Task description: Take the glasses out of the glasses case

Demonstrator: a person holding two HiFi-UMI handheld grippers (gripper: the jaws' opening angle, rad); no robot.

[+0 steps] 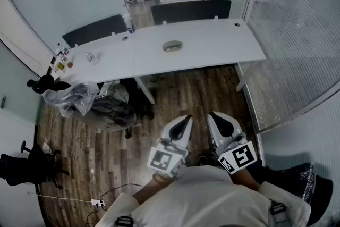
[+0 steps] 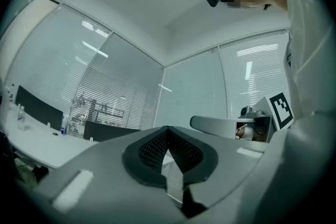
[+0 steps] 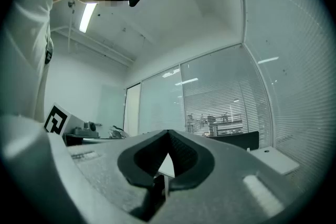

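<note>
Nothing is done yet: the grey oval glasses case [image 1: 172, 45] lies on the long white desk [image 1: 212, 45], far from the left gripper [image 1: 182, 125] and right gripper [image 1: 222, 124], whose jaws are shut and empty.

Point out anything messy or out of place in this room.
A heap of crumpled plastic bags sits on the floor by the left end of the desk, as if dumped there. A power strip trails a loose cable across the boards. The glasses case lies alone mid-desk, nothing odd.
</note>
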